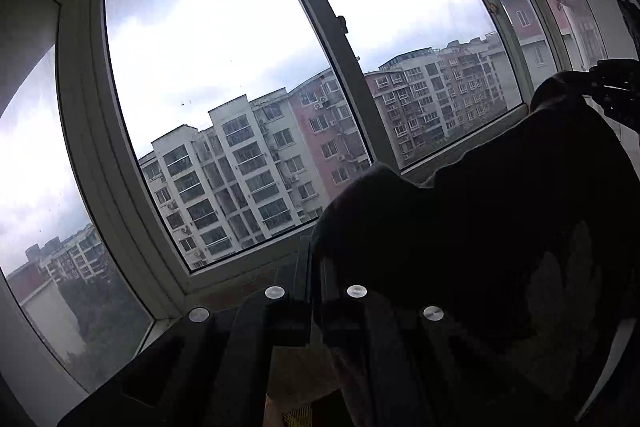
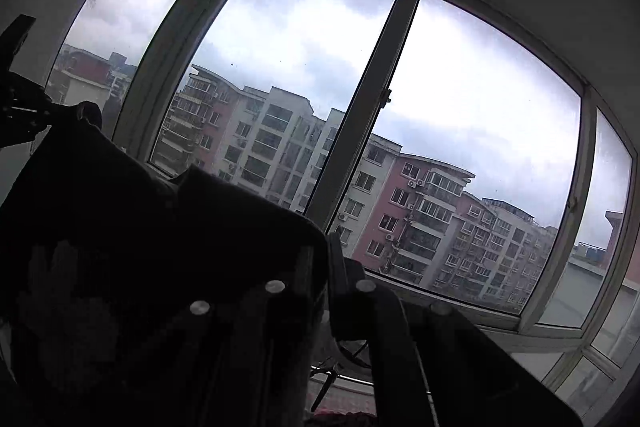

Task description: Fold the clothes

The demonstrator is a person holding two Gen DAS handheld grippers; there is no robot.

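That dark garment (image 1: 480,227) hangs up in front of the window (image 1: 224,67), pinched shut at each top corner by the left gripper (image 1: 316,259) and right gripper (image 2: 326,255), so it looks light, floppy, and best held by the edges.

One dark garment (image 1: 480,227), two hand-held grippers, left (image 1: 316,259), right (image 2: 326,259), one large window (image 1: 224,67)

The garment (image 1: 480,227) hung stretched between 2 grippers, the left gripper (image 1: 316,259) clamping 1 end, the right gripper (image 2: 326,259) the other. Behind it stood the window (image 1: 224,87), apartment blocks (image 1: 256,167) beyond.
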